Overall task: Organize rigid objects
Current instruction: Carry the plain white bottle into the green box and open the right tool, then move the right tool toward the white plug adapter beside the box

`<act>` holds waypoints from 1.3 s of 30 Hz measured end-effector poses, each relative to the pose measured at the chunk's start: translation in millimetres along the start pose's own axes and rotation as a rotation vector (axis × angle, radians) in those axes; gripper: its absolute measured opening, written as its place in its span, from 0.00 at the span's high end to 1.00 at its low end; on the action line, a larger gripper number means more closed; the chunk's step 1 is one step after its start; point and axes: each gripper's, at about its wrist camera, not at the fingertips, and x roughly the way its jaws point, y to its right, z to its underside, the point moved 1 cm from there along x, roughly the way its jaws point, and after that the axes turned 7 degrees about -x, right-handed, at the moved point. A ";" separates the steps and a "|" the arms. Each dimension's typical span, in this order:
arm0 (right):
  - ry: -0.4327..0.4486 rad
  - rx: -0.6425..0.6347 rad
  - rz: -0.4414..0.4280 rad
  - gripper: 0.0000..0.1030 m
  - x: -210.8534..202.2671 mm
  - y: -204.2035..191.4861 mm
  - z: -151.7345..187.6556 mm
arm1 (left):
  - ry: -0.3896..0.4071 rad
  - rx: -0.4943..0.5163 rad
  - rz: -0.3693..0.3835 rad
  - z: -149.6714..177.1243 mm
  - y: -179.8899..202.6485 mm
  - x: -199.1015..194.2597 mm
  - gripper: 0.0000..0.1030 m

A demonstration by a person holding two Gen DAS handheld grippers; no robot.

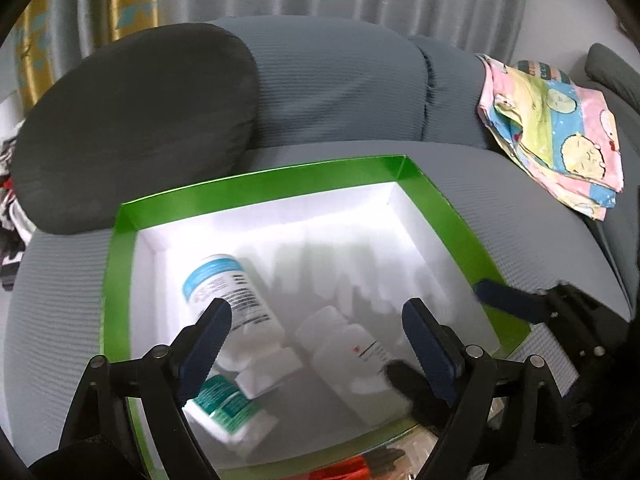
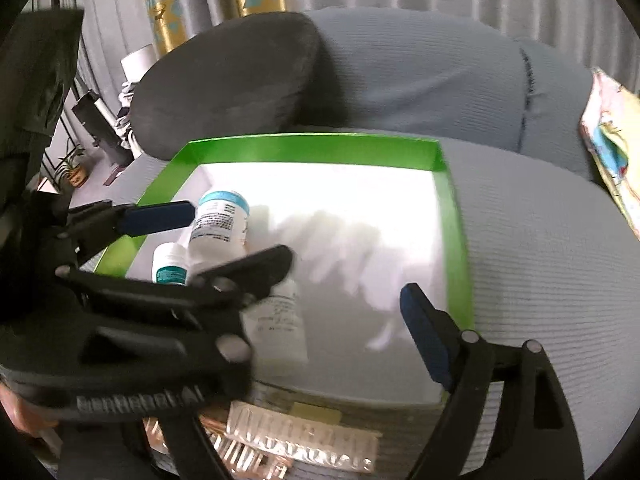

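Observation:
A green-rimmed box (image 1: 120, 264) with a white inside lies on a grey sofa seat. In it lie a white bottle with a blue label (image 1: 228, 292), a smaller white bottle with a teal label (image 1: 224, 404) and a white bottle with a plain label (image 1: 356, 356). My left gripper (image 1: 320, 344) is open and empty above these bottles. In the right wrist view the same box (image 2: 448, 196) and the blue-label bottle (image 2: 220, 220) show. My right gripper (image 2: 332, 320) is open and empty over the box, with its left finger hidden behind the left gripper.
A dark grey cushion (image 1: 136, 120) leans on the sofa back behind the box. A folded pink cartoon-print cloth (image 1: 556, 128) lies on the sofa to the right. Blister packs (image 2: 304, 444) lie in front of the box. Curtains hang behind.

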 end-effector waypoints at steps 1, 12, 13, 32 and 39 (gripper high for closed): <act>0.005 0.003 0.014 0.14 -4.7 1.0 0.5 | 0.005 -0.002 -0.002 1.2 -1.5 -3.0 0.15; 0.036 0.047 0.119 0.01 -50.7 10.1 17.7 | 0.068 -0.021 -0.034 14.4 -12.7 -40.0 0.01; 0.034 0.054 0.122 0.01 -53.5 10.5 19.1 | 0.074 -0.021 -0.038 15.7 -13.4 -43.6 0.01; 0.033 0.030 0.118 0.01 -109.1 -30.1 48.7 | 0.128 -0.013 -0.055 58.4 -25.2 -111.8 0.01; 0.030 0.029 0.101 0.01 -121.8 -44.1 59.7 | 0.132 -0.010 -0.054 74.3 -26.2 -126.8 0.01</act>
